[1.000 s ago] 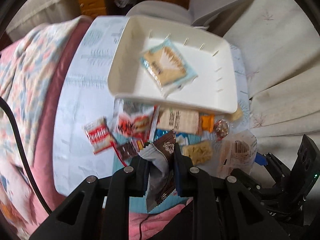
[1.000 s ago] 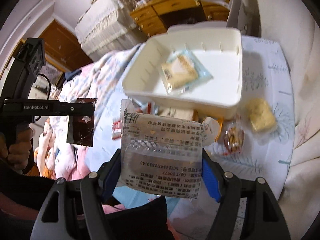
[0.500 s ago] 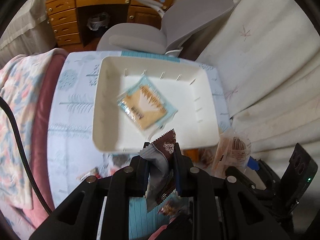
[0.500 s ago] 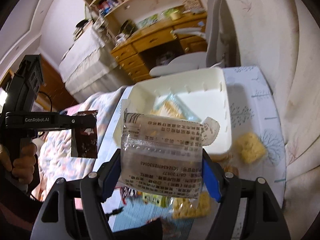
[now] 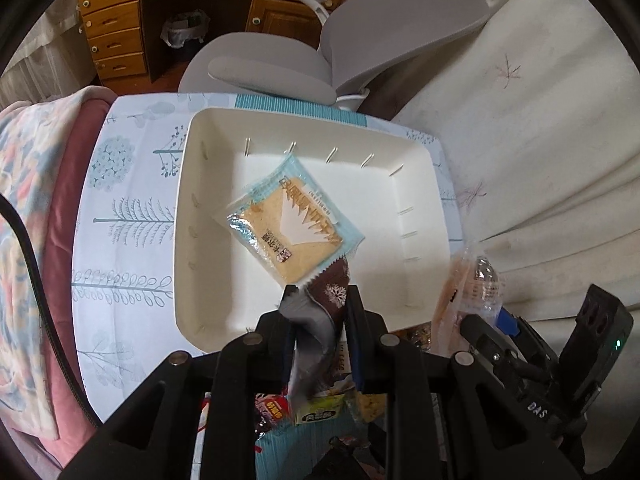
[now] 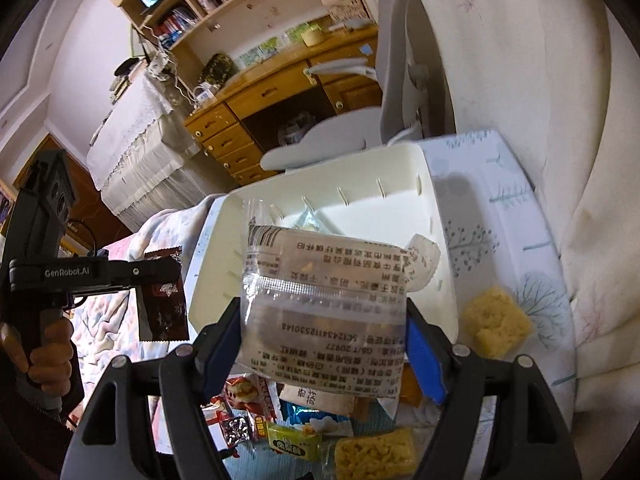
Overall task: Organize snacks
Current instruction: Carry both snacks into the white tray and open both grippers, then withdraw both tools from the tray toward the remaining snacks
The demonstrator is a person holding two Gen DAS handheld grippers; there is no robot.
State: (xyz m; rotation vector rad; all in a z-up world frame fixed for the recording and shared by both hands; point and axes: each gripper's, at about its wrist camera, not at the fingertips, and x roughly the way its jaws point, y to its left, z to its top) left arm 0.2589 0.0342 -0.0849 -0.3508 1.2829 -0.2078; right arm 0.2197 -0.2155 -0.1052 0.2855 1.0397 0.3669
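A white tray [image 5: 188, 248] sits on the patterned tablecloth; it also shows in the right wrist view [image 6: 400, 168]. A light-blue cracker packet [image 5: 292, 220] lies inside it. My left gripper [image 5: 320, 304] is shut on a brown snowflake packet [image 5: 332, 292], held above the tray's near edge. That packet also shows in the right wrist view [image 6: 162, 304]. My right gripper [image 6: 324, 320] is shut on a clear printed snack bag [image 6: 324, 304], held above the tray's near side; the bag also shows in the left wrist view [image 5: 468, 300].
Several loose snacks lie in front of the tray [image 6: 304, 432], with a yellow crispy block [image 6: 496, 320] to its right. A grey chair [image 5: 280, 64] and wooden desk [image 5: 120, 28] stand beyond the table. A pink blanket [image 5: 24, 200] is on the left.
Both grippers have moved forward toward the tray with their packets. The tray now fills more of both views and the loose snacks have slid under the grippers.
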